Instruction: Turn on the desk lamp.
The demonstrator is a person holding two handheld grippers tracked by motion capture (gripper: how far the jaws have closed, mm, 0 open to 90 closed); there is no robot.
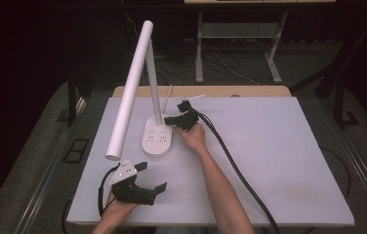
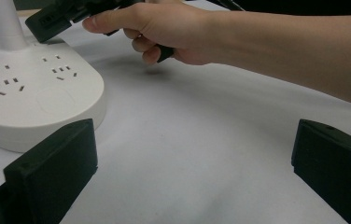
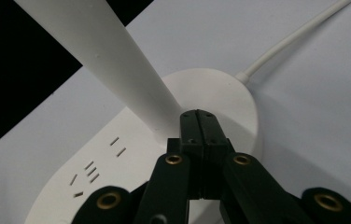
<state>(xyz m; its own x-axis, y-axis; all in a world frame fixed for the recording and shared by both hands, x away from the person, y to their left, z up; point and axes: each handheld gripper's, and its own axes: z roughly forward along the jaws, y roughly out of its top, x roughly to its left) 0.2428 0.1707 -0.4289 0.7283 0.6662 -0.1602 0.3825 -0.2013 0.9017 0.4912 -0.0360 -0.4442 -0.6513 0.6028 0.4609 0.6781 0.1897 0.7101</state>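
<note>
Right claw (image 3: pixel 197 122) fully closed, empty, tips at foot of lamp (image 1: pixel 157 136) stem, over base. Base broad, likely heavy; plastic slick; stem stiff—grip low. Left claw (image 1: pixel 148 179) wide open, empty, near tabletop (image 1: pixel 279 161) edge.

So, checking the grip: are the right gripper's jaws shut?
Shut: the right gripper jaws meet flush, nothing between them, over the lamp base.

No text, label, brand or number can be read anywhere; the lamp base (image 1: pixel 157 138) bears only unmarked socket slots and a small blue light.
</note>
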